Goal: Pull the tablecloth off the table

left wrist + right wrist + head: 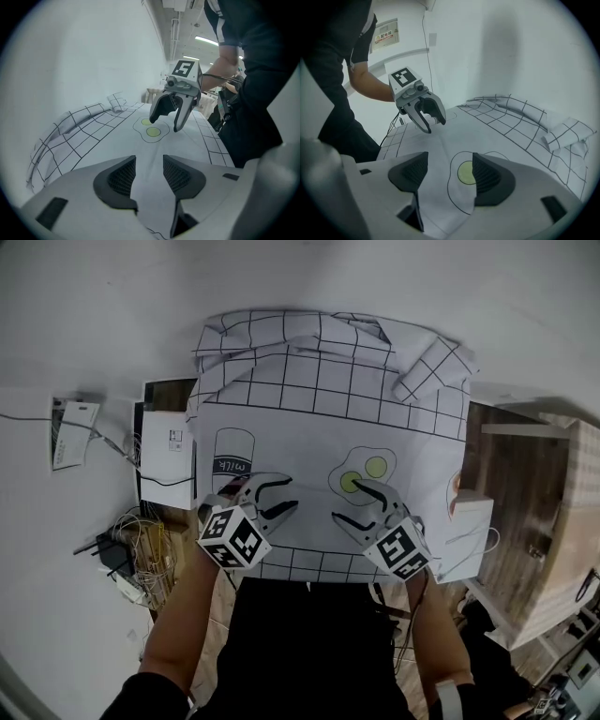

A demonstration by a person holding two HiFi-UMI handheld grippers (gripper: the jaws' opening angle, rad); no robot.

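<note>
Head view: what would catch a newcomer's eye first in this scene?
The white tablecloth with its black grid border fills the middle and is rumpled along its far edge. It carries a fried-egg drawing right of centre and a milk bottle drawing on the left. At the near edge the left gripper and the right gripper hover side by side over the cloth, jaws apart, gripping nothing.

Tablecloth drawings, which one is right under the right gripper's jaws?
The fried egg, with its two yellow-green yolks; the right gripper is over it. The milk drawing lies by the left gripper.
</note>
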